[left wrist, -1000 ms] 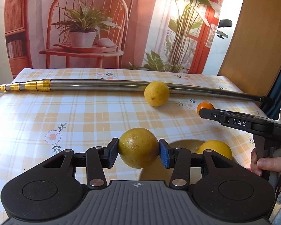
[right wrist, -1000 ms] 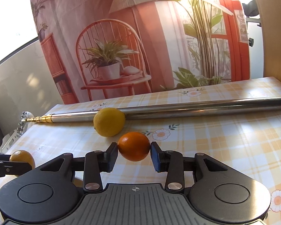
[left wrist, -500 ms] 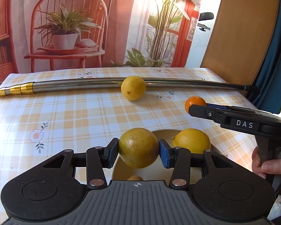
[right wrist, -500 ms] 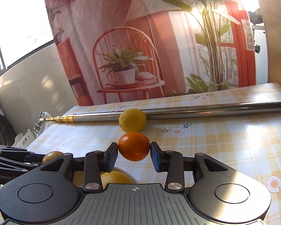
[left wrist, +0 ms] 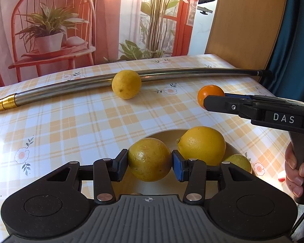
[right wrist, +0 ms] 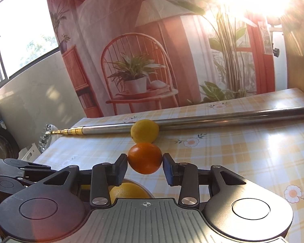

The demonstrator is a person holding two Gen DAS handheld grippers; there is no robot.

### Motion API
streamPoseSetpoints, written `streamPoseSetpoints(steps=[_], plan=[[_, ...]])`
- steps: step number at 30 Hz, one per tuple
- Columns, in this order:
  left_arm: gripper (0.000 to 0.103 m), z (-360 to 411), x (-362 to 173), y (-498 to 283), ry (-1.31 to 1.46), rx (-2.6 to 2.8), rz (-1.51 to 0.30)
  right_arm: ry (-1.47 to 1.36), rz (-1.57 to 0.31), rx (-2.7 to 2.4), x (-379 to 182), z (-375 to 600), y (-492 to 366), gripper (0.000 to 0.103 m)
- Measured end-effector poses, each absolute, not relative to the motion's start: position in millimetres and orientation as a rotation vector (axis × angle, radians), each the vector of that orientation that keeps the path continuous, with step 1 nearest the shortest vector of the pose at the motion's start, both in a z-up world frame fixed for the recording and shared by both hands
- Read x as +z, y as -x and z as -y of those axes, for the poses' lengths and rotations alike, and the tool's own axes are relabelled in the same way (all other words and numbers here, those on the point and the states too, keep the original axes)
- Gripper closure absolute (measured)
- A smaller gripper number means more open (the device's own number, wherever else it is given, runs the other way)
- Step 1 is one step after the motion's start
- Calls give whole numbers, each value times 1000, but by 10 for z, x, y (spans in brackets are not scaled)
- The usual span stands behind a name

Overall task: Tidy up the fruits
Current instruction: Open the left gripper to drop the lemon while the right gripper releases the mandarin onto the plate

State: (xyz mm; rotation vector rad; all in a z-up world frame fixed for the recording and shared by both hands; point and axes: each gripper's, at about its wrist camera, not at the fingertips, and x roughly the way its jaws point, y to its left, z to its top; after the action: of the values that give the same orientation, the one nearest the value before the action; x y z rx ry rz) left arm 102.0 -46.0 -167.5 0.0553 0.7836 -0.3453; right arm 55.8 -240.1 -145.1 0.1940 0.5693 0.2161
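left gripper (left wrist: pixel 150 160) pinches a yellow fruit (left wrist: pixel 149 159) directly above the bowl (left wrist: pixel 164 133); right gripper (right wrist: pixel 145 158) pinches an orange (right wrist: pixel 145 158) beyond the bowl's far rim, toward the table's right edge.

left gripper (left wrist: pixel 150 162): black linkage arms, silver pivot screws, blue pads, ribbed grey base; right gripper (right wrist: pixel 145 163) handle reads "das" in white.
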Motion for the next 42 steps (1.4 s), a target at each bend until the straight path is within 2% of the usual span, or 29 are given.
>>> streamPoseSetpoints(steps=[11,18,23,27,31,42], plan=[[55,479,-1771,-1074,-56,-360,-824,-201,-580,223,-1447,2379,-561,68],[53,348,-1693,-1077,41,-350,-822,-203,-587,224,-1429,2371,-532,68],[41,296,-1582,-951,54,-304,-808,-194,-594,232,-1405,2338,-490,68],[25,240,-1496,-819,83,-268,-785,-196,-606,239,-1384,2296,-467,68],[14,217,-1400,-709,65,-228,-742,-177,-605,248,-1349,2233,-418,68],[10,112,-1372,-548,83,-127,-757,-120,-654,275,-1330,2037,-174,68]])
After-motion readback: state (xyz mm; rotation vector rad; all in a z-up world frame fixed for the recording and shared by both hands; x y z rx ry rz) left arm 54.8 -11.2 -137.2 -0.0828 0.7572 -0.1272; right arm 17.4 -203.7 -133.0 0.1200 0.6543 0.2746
